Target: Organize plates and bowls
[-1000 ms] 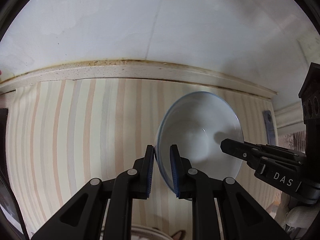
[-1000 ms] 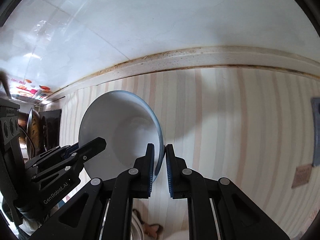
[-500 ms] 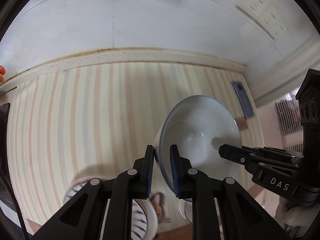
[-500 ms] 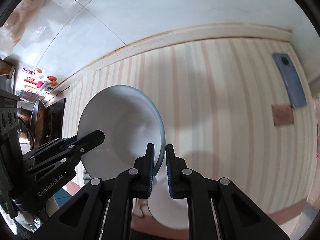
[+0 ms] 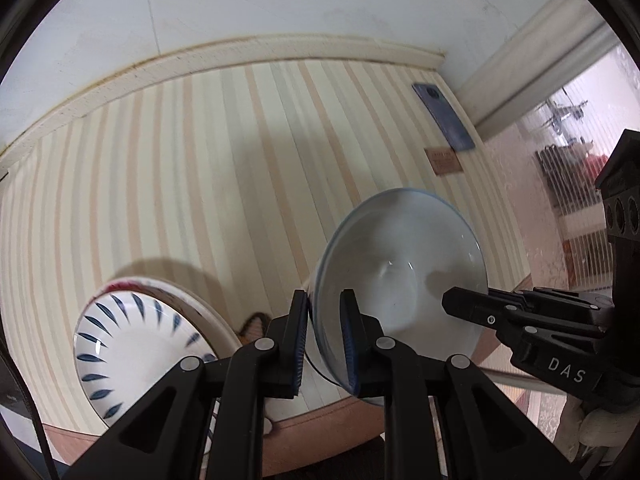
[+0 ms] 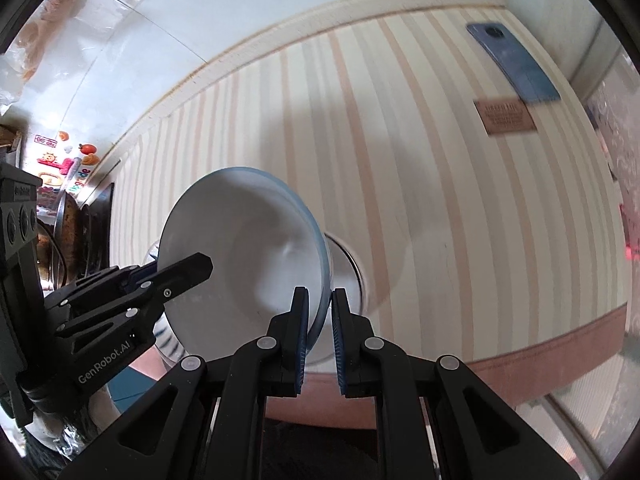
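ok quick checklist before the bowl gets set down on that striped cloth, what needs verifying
1. Left gripper clamped on the white bowl rim: ok, a pad sits on each side of the rim.
2. Right gripper clamped on the opposite rim: ok.
3. Bowl level: not ok, it is tilted, its opening facing the cameras.
4. Landing spot on the striped cloth: cannot tell; something pale and round lies right behind the bowl.
5. Clearance from the blue-leaf bowl at the left: ok, apart.
6. Phone and brown tag: ok, far toward the wall.
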Tool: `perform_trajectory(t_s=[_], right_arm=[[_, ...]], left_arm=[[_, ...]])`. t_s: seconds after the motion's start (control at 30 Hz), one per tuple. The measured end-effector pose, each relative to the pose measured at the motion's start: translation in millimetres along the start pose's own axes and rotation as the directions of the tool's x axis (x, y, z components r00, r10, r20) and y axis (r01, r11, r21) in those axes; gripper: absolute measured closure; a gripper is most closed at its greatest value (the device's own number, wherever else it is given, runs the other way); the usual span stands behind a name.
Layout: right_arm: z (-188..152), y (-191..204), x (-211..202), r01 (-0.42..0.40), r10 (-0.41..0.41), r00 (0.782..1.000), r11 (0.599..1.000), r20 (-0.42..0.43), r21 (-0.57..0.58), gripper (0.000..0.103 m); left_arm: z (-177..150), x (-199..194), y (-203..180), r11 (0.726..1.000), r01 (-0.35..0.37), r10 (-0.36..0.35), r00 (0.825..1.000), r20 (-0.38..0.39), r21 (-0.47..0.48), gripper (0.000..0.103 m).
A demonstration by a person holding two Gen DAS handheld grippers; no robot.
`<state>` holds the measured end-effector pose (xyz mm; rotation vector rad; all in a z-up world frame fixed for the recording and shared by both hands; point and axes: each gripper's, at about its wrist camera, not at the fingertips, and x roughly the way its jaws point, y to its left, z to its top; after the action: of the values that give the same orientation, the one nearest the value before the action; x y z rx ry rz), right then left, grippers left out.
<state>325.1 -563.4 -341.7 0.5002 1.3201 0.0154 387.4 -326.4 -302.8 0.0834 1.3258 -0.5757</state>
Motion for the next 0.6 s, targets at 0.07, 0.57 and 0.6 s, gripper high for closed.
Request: perform_trajectory(t_s=[0.07, 0.57, 0.6], right_arm=[[-6.5, -6.4, 6.1, -0.003, 0.003, 1.000, 1.000, -0.015, 0.012, 0.090], [-13.5, -19.7, 30.2, -0.002, 0.004, 0.998, 1.000, -0.069, 0.022, 0.090], [-13.4, -19.1, 30.8, -0.002, 0.003, 0.997, 1.000, -0.071, 0.020, 0.090]], left_arm=[[-3.5, 5.6, -3.9, 1.000, -0.008, 0.008, 1.000, -0.011, 0.008, 0.089], [-13.6, 34.2, -15.7, 0.997, -0.068, 0.071, 0.995, -0.070, 0.041, 0.089], [-13.5, 35.3, -15.5, 0.997, -0.070, 0.073, 0.995, -0.072, 0.040, 0.089]])
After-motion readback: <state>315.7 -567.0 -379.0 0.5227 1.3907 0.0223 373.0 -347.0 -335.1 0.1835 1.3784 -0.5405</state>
